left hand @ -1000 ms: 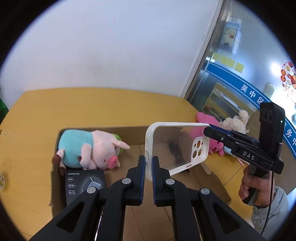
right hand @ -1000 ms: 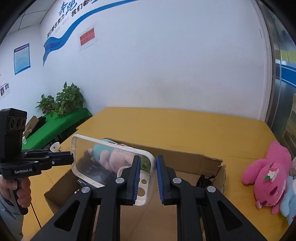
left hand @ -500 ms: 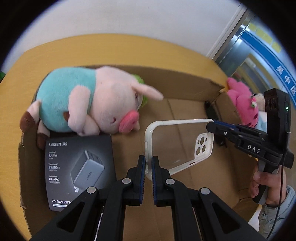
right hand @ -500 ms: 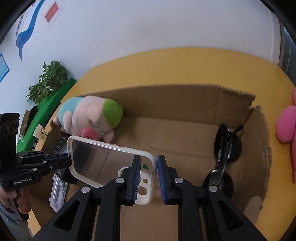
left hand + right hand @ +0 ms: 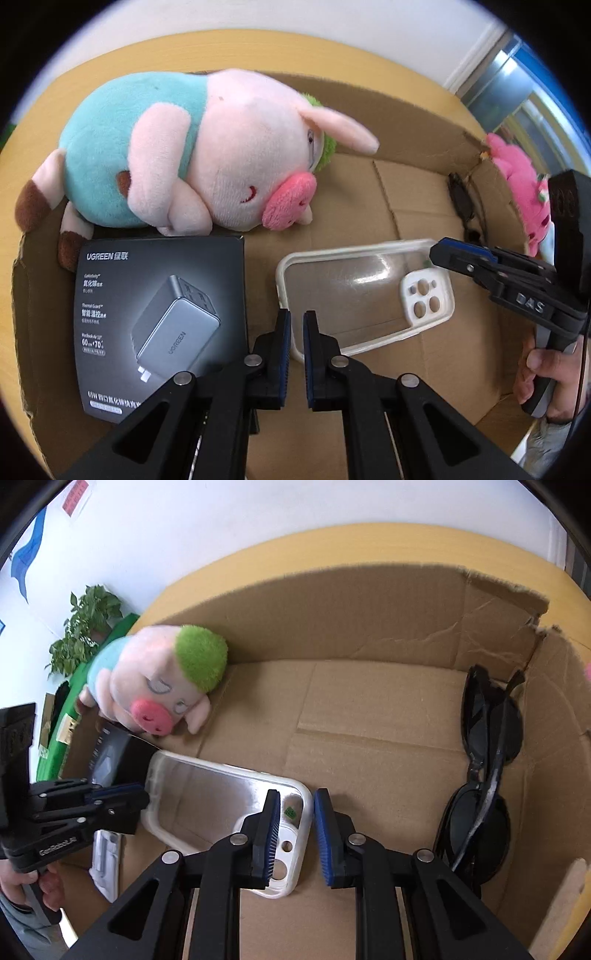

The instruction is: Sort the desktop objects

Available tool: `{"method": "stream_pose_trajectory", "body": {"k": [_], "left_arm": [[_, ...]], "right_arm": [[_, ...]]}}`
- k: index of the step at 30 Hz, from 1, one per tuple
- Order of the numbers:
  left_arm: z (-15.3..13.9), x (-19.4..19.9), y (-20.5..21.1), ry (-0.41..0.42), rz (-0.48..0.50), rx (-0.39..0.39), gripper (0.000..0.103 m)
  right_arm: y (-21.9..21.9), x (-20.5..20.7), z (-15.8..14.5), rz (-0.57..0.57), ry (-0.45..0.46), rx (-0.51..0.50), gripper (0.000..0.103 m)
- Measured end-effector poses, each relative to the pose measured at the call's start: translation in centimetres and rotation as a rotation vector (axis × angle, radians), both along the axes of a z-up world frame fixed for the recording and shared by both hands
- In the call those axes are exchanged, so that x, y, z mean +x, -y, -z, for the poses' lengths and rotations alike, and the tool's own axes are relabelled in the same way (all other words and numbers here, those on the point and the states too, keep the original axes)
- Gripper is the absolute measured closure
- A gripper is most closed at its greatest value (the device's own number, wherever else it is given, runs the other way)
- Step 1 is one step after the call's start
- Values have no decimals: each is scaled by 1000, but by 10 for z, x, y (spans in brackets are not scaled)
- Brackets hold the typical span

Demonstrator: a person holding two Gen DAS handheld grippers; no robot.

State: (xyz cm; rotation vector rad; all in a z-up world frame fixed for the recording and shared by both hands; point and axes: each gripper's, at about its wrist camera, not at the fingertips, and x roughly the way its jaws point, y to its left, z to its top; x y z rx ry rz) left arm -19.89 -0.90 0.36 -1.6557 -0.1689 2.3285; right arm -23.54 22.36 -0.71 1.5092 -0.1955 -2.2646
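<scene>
White wall stands behind a yellow desk (image 5: 424, 99), and on the desk sits an open cardboard box (image 5: 332, 624) with a torn corner. Inside it a plush pig (image 5: 207, 155) in a teal shirt lies along the far wall, its snout close to a dark charger box (image 5: 159, 325) printed with UGREEN that lies flat on the box floor. Black sunglasses (image 5: 487, 760) lean against the side wall at the opposite end.

A clear phone case (image 5: 354, 291) with a white rim is low over the box floor, between the charger box and the sunglasses. The left gripper (image 5: 293, 332) has its jaws closed on the plain end of the case's rim. The right gripper (image 5: 295, 830) is at the camera-cutout end — its jaws have just been opening, and in its own view the rim stands between the blue pads with a gap showing on the right side, so they no longer pinch it. A hand (image 5: 546, 380) holds the right gripper's handle at the box edge. A pink plush toy (image 5: 517, 177) lies on the desk outside the box.
</scene>
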Motion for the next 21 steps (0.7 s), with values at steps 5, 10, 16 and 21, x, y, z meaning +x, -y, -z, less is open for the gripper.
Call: {"method": "stream_pose_trajectory", "body": {"k": [5, 10, 16, 21], "left_arm": [[-54, 38, 5, -210, 7, 29, 93], [-117, 119, 7, -578, 14, -2, 23], [-118, 188, 3, -787, -47, -75, 17], [-81, 194, 6, -738, -111, -81, 17]], "right_arm": [[3, 36, -75, -30, -229, 42, 35], [1, 127, -154, 17, -523, 43, 0], [9, 204, -147, 100, -633, 102, 0], [6, 226, -100, 213, -586, 111, 0]]}}
